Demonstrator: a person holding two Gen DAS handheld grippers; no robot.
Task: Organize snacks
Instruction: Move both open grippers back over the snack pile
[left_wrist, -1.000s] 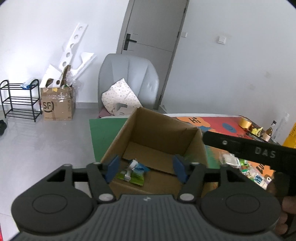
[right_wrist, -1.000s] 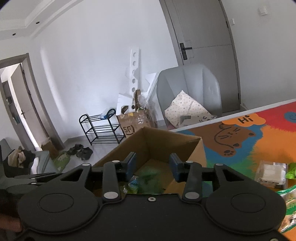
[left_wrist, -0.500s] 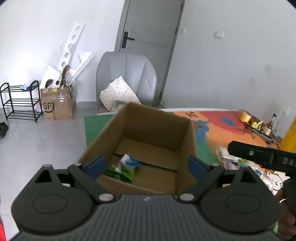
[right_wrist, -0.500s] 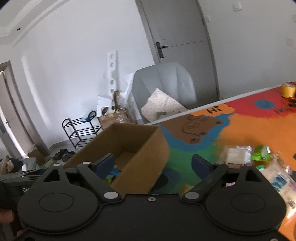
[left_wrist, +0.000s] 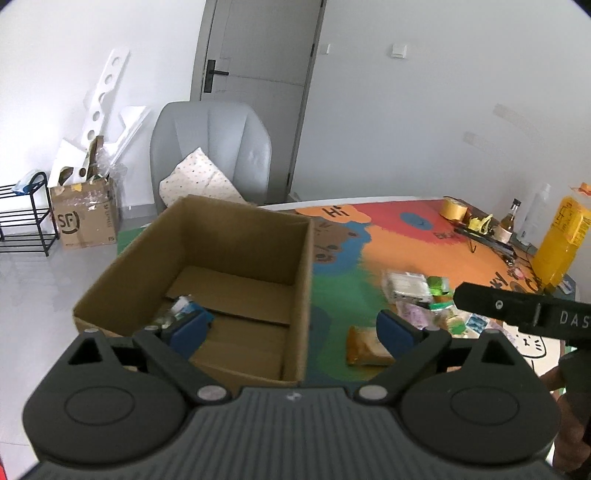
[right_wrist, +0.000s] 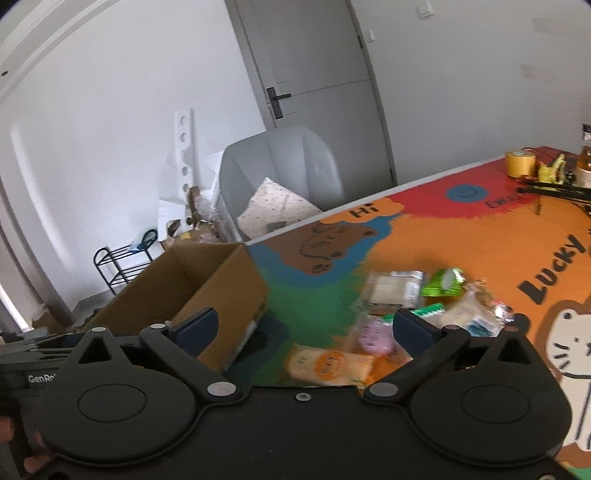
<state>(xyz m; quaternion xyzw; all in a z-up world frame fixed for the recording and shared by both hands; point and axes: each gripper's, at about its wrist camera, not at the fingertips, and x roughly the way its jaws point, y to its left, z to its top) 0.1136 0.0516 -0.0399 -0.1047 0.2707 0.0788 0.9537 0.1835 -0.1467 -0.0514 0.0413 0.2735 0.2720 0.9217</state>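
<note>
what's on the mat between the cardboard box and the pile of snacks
Only the orange packet, apart from the cardboard box, nearer the snack pile; left wrist view.

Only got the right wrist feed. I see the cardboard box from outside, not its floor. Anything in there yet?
Observer: Yes. A few snack packets lie on the floor of the cardboard box, in its near left corner. The rest of the floor is bare.
Operator: Left jaws?
Observer: The left gripper is over the box's near wall. Its jaws have just been opening and stand wide, with nothing between them.
Operator: Anything tall past my right edge?
Observer: A yellow bottle stands upright near the right edge of the table.
</note>
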